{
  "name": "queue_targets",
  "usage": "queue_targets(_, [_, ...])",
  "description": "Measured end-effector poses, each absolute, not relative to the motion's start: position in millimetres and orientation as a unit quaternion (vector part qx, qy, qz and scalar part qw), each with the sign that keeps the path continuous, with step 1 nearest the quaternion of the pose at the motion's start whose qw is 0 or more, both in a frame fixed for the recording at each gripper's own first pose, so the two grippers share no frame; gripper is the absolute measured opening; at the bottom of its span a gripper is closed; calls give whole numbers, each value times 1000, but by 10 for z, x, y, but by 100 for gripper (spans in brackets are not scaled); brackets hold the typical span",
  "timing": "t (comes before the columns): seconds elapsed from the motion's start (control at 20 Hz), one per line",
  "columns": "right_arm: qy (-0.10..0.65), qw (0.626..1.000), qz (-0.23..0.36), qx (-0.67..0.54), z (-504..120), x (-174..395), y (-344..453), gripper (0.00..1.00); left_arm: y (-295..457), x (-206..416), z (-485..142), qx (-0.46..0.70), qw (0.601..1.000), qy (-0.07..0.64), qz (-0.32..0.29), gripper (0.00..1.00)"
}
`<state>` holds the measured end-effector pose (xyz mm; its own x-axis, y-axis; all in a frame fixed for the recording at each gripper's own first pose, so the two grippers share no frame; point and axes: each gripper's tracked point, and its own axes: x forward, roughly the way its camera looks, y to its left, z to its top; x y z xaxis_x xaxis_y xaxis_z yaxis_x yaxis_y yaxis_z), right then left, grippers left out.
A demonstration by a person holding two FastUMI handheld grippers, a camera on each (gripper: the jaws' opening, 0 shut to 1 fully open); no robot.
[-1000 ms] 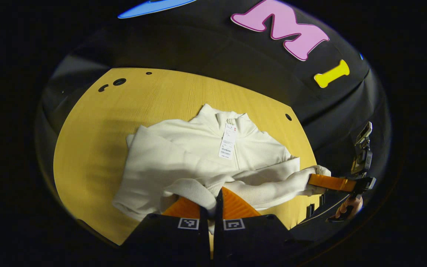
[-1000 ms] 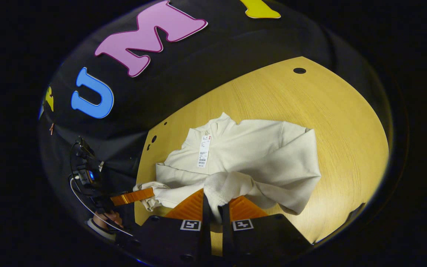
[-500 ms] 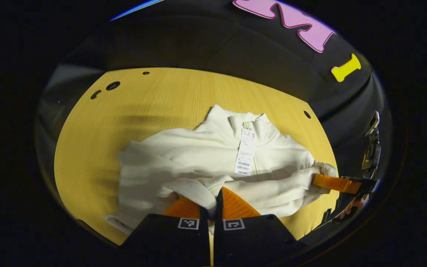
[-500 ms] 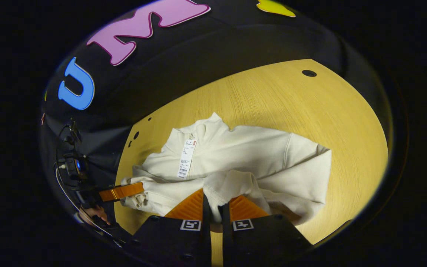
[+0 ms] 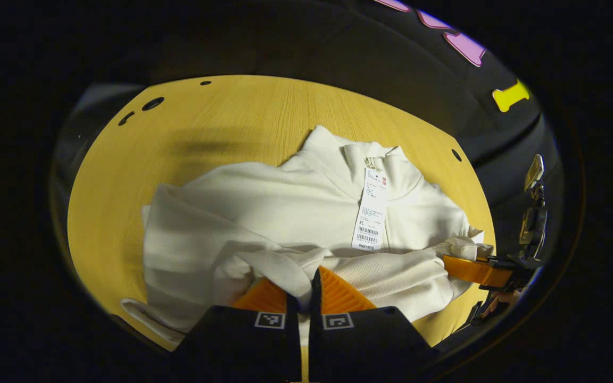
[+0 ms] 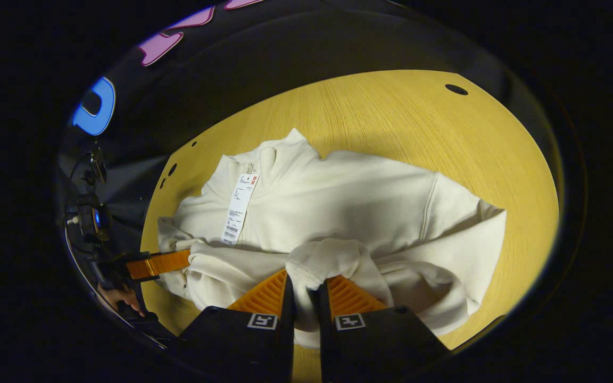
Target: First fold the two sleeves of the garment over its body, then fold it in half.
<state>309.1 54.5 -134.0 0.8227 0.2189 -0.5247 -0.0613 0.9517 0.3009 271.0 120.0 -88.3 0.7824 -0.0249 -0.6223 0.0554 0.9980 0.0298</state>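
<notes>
Cream garment (image 5: 285, 213), paper tag (image 5: 371, 210) atop, covers wooden table (image 5: 221, 122).

wooden table (image 5: 221, 122) | round holes (image 5: 152, 103) near its edge

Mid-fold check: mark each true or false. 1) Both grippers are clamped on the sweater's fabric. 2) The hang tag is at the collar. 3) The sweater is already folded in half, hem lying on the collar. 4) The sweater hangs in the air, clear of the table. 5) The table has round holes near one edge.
1) True. The left gripper and the right gripper each pinch a bunch of the cream sweater.
2) True. The hang tag hangs from the collar.
3) False. The collar and chest lie uncovered; the gripped fabric is near the lower edge.
4) False. Its body lies on the wooden table.
5) True. Holes show near the far corner.
</notes>
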Motion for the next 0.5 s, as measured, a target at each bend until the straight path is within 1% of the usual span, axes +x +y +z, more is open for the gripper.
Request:
queue_targets(0.05, [291, 943, 75, 144, -1326, 3082, 564, 24, 1226, 2694, -886, 25, 943, 332, -21, 12])
queue_targets(0.1, [294, 940, 73, 154, -1311, 3082, 570, 27, 1229, 2692, -892, 21, 944, 329, -20, 18])
queue_targets(0.15, [294, 940, 72, 155, -1303, 3079, 578, 31, 1213, 2702, -897, 20, 945, 327, -11, 27])
queue_targets(0.25, [293, 942, 60, 152, -1304, 3076, 586, 37, 1208, 2695, -894, 35, 944, 328, 2, 29])
queue_targets(0.3, [293, 942, 58, 153, -1291, 3052, 596, 34, 1200, 2686, -891, 40, 943, 331, 6, 29])
queue_targets(0.4, [288, 941, 68, 166, -1201, 2998, 671, 37, 1164, 2658, -857, 45, 942, 332, 5, 31])
queue_targets(0.45, [285, 941, 74, 170, -1160, 2969, 709, 67, 1125, 2634, -839, 43, 943, 329, 1, 40])
queue_targets(0.5, [281, 942, 73, 166, -1139, 2938, 719, 70, 1105, 2618, -825, 42, 944, 327, -1, 48])
